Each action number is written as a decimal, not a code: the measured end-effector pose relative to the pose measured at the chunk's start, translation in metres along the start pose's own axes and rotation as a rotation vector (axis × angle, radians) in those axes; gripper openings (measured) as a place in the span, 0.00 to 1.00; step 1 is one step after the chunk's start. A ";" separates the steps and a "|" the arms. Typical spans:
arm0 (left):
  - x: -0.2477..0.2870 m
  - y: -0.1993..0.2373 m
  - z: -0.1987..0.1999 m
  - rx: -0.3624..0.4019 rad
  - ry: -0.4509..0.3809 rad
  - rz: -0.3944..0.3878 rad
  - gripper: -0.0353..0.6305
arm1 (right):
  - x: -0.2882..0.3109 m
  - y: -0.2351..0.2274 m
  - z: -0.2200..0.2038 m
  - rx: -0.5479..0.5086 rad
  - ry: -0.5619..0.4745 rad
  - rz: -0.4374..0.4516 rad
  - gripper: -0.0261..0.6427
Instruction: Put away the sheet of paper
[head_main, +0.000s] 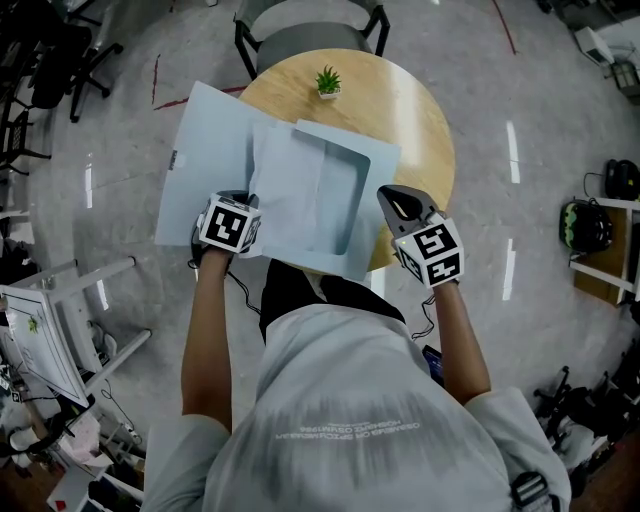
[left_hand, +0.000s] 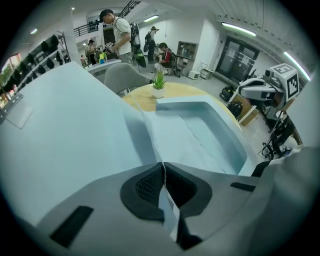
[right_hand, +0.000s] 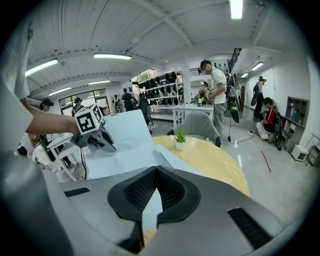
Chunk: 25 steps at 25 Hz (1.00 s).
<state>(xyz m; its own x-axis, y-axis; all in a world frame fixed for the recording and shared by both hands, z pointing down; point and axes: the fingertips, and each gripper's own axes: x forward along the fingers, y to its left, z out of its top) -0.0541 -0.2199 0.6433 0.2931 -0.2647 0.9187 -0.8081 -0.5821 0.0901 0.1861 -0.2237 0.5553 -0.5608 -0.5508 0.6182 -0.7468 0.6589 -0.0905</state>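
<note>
The person is standing at the near side of the round wooden bench, arms stretched forward, a tool in each hand. The left hand-held gripper is pointing steeply down, and its own view shows the jaws pressed together on a thin pale edge. That edge looks to be the near edge of the sheet of paper. The right hand-held gripper is likewise pinching, jaws tight on a pale blue corner. This appears to be the near right corner of the open folder.

The sheet is lying in the middle of the folder. The broad cover is spreading out to its left, and a pocket layer with a rounded cut-out is sitting to its right. The folder is covering the near left part of the bench and overhanging its left edge.

Only the head view is showing the whole spread from above. Each gripper view is looking across at the other tool's marker cube. In the right one the cover is rising behind the left tool.

Farther off, a small potted plant is standing on the bench's far side. A grey chair is waiting just beyond it. The gripper views alone are showing people busy at distant tables and shelves.
</note>
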 end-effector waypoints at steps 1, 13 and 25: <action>-0.002 0.001 0.001 -0.004 0.003 0.008 0.08 | 0.000 0.000 0.000 0.001 0.000 -0.001 0.08; 0.016 -0.015 0.017 0.008 -0.011 -0.090 0.08 | 0.001 -0.009 -0.006 0.036 0.020 -0.020 0.08; 0.033 -0.025 0.027 -0.024 0.017 -0.119 0.08 | 0.000 -0.022 -0.010 0.058 0.021 -0.032 0.08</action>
<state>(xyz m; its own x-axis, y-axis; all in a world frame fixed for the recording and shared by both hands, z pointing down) -0.0108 -0.2346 0.6610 0.3794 -0.1815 0.9073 -0.7800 -0.5902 0.2081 0.2057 -0.2331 0.5651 -0.5295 -0.5598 0.6374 -0.7840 0.6099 -0.1156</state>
